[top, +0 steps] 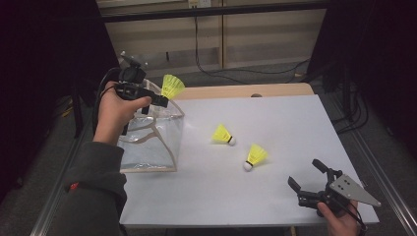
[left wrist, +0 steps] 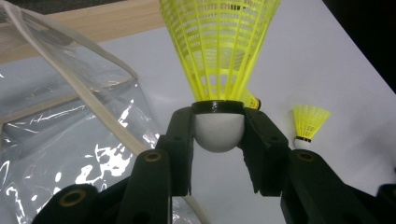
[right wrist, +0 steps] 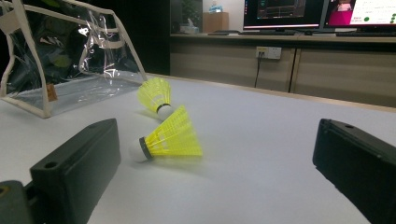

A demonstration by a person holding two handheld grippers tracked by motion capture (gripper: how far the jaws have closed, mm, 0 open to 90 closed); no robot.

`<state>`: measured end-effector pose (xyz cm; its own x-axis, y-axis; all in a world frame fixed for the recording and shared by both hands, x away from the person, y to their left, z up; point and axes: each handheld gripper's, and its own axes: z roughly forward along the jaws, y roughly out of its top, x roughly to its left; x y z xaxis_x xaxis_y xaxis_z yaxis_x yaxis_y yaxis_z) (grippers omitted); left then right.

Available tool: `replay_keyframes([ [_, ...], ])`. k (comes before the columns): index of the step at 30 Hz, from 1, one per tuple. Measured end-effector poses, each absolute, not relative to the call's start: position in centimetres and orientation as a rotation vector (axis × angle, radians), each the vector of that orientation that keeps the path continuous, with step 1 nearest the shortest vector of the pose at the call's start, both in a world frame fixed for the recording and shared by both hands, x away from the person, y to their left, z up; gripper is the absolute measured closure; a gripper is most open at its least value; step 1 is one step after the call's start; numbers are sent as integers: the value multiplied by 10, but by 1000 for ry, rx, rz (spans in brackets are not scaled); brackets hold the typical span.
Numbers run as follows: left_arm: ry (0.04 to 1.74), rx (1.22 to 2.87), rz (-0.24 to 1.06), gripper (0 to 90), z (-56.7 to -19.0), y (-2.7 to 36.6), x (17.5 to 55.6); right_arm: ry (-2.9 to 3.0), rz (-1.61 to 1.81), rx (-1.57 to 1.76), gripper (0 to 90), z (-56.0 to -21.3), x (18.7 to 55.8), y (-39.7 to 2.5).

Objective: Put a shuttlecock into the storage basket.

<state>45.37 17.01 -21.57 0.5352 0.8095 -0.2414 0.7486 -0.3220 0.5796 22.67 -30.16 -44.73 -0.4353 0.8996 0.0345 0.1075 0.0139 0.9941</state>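
My left gripper [top: 163, 101] is shut on the white cork of a yellow shuttlecock [top: 172, 86], held above the far rim of a clear plastic bag [top: 152, 142] with beige trim. In the left gripper view the cork [left wrist: 218, 133] sits between both jaws, its skirt pointing away. Two more yellow shuttlecocks [top: 223, 134] [top: 255, 156] lie on their sides on the white table [top: 275, 113]. My right gripper [top: 305, 173] stands open near the front right edge. In the right gripper view the nearer shuttlecock [right wrist: 170, 135] lies ahead of its left jaw, apart from it.
The bag [right wrist: 70, 60] stands open at the table's left side. A wooden strip [top: 236, 91] runs along the far edge. Cabinets, cables and monitors [right wrist: 285, 14] stand beyond the table.
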Motion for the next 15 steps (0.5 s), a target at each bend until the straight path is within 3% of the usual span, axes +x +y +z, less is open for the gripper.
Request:
replay_keyframes([
  [15, 1293, 2101, 154, 649, -214, 179, 456, 1612, 1490, 1049, 9, -447, 227, -302],
])
